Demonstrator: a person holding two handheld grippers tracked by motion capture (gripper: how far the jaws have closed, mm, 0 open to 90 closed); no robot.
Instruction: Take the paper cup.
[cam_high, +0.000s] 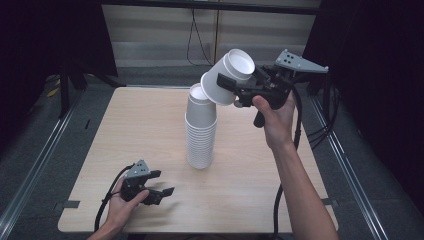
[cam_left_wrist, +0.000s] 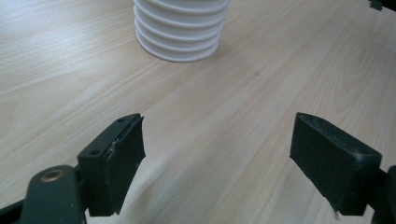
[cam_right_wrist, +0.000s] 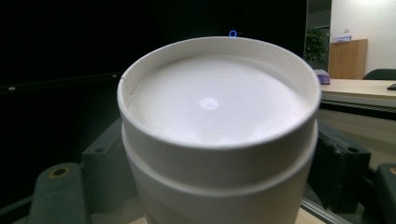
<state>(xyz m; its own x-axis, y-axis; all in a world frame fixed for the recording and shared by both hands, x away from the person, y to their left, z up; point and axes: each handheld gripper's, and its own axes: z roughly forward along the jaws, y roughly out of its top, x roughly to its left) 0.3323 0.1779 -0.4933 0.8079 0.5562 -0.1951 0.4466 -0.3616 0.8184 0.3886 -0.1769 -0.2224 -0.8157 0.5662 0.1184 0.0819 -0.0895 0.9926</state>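
The white paper cup (cam_high: 227, 76) is held in the air, tilted, bottom end pointing up-right, its rim just beside the top of the cup stack (cam_high: 201, 131), above it on the right. The right gripper (cam_high: 235, 85) is clamped on the cup's side wall; in the right gripper view the black jaws press both sides of the cup (cam_right_wrist: 219, 135), which seems to be two nested cups w/ a ridge between. Cup surface is smooth, matte, round w/ a recessed flat bottom. The stack is a tall column of ribbed white rims, standing upside down near the middle of the wooden table (cam_high: 135, 135), light grain. The left gripper (cam_high: 164, 183) rests low at the table's front-left, jaws spread wide, nothing between them; its pads (cam_left_wrist: 126, 154) are black, blocky.
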